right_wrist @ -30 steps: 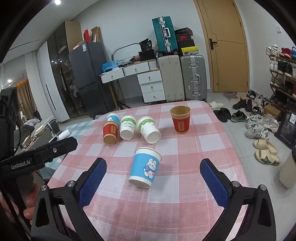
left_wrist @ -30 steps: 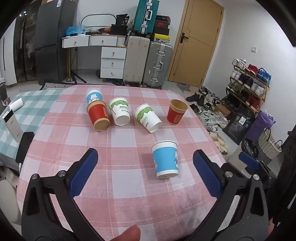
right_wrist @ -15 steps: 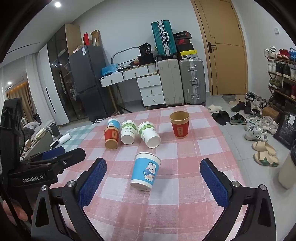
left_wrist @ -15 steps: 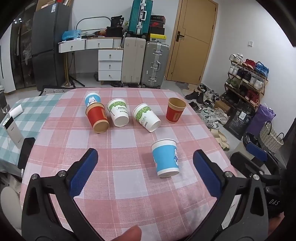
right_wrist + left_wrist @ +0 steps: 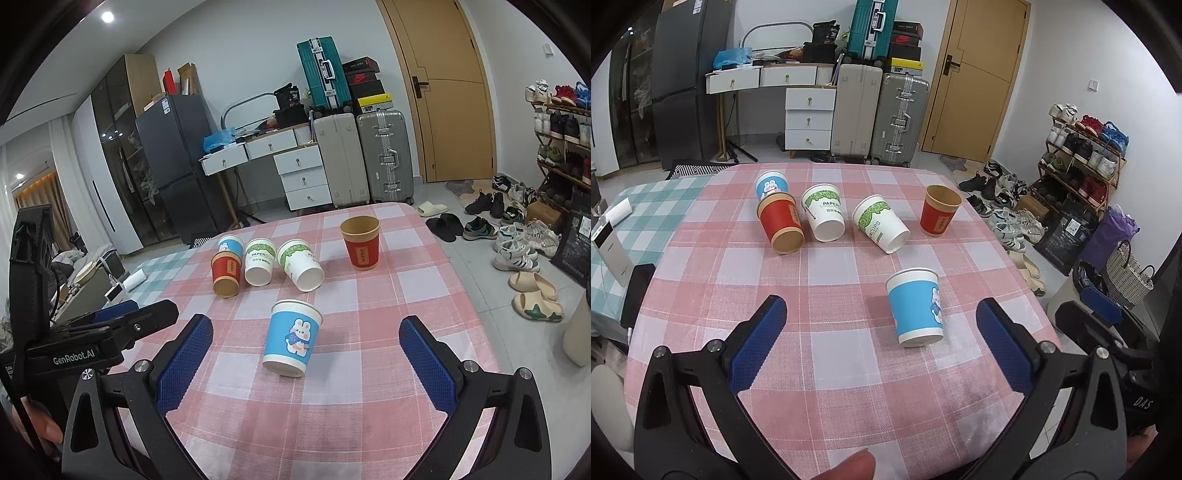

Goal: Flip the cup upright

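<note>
My left gripper [image 5: 881, 345] spread wide and empty, my right gripper [image 5: 304, 360] likewise spread, blue bunny cup [image 5: 292, 336] standing mouth-up on the checked tablecloth [image 5: 369, 417], just ahead between my right jaws

White walls and a grey tiled floor [image 5: 469, 206] enclose the room. A tan door [image 5: 447, 92] stands right of two upright suitcases [image 5: 364, 158]. A white drawer unit [image 5: 809, 118] adjoins a dark refrigerator [image 5: 687, 81]. A shoe rack [image 5: 1082, 147] lines the right wall.
</note>
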A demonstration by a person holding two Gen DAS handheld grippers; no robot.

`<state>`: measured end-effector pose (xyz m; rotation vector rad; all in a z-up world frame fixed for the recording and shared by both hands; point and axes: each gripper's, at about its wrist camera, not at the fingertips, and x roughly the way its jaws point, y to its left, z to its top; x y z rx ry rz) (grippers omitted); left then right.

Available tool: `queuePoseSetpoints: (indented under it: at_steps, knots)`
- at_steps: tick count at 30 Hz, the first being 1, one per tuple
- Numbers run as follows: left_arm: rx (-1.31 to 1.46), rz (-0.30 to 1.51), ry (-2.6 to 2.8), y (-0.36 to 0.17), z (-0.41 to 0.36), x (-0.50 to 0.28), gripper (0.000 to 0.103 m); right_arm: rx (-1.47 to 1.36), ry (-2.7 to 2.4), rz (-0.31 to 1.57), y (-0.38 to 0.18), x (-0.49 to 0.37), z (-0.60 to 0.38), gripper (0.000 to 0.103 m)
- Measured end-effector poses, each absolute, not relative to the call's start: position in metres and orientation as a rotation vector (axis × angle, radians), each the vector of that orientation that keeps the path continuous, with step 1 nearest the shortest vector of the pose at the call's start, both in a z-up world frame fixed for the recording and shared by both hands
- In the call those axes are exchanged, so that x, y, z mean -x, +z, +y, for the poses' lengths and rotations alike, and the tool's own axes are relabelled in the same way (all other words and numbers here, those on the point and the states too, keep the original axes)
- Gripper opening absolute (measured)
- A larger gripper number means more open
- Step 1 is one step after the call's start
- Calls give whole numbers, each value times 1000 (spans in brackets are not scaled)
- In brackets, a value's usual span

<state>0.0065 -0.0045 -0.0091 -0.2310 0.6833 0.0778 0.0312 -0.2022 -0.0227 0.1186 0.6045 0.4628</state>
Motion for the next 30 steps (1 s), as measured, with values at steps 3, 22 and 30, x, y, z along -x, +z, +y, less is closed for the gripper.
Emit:
queuePoseSetpoints:
  at_steps: [3, 22, 30]
  knots:
    - [246, 684, 69, -10, -3, -7, 103, -122, 465, 604, -23, -31, -203, 103]
    - [240, 674, 67, -5, -9, -4, 103, -120, 471, 607, -24, -28, -199, 103]
    - [243, 674, 66, -4, -9, -2, 103, -121, 469, 619, -27, -28, -197, 103]
